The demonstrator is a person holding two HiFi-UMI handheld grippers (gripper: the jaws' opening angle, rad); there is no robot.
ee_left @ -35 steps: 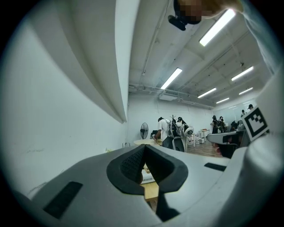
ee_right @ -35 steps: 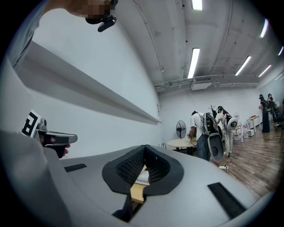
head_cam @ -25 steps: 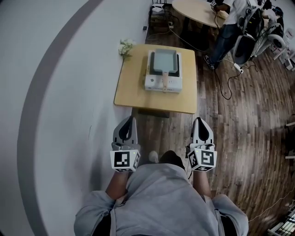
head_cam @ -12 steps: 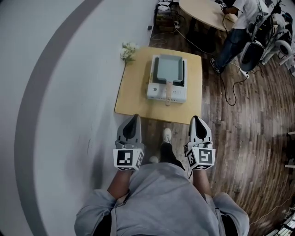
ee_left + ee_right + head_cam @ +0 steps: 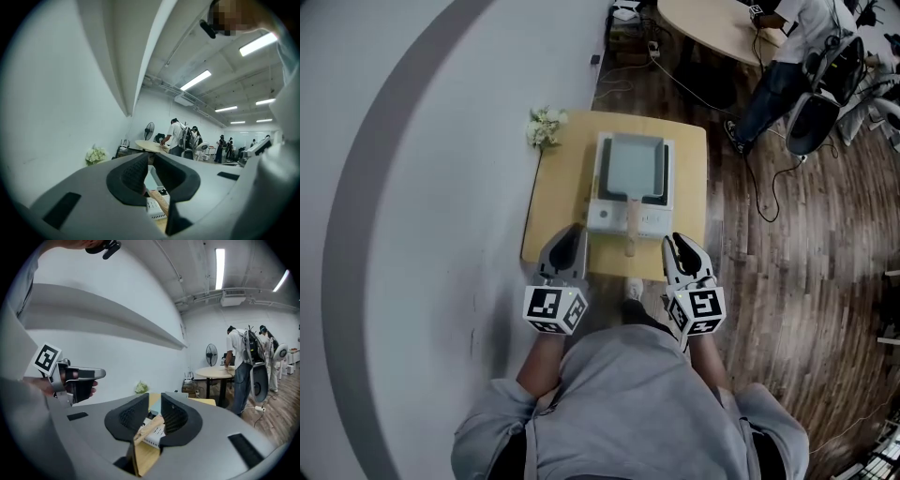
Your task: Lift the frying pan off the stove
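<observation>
A square grey frying pan (image 5: 630,167) sits on a white tabletop stove (image 5: 605,217), its wooden handle (image 5: 632,225) pointing toward me. The stove stands on a small wooden table (image 5: 562,202). My left gripper (image 5: 571,234) hovers over the table's near edge, left of the handle, shut and empty. My right gripper (image 5: 674,241) hovers right of the handle; its jaws are opening with nothing between them. In the right gripper view the handle (image 5: 147,428) and stove (image 5: 153,438) show beyond the parted jaws of my right gripper (image 5: 155,397). The left gripper (image 5: 151,157) view shows the handle (image 5: 159,201) past closed tips.
A small bunch of white flowers (image 5: 542,127) lies at the table's far left corner. A pale curved wall (image 5: 412,187) runs along the left. At the back right a person (image 5: 783,56) stands by a round table (image 5: 712,23) and chairs. Cables (image 5: 759,178) trail over the wood floor.
I have stepped closer, so both grippers now reach the table's near edge on either side of the handle. The right jaws have parted slightly.
</observation>
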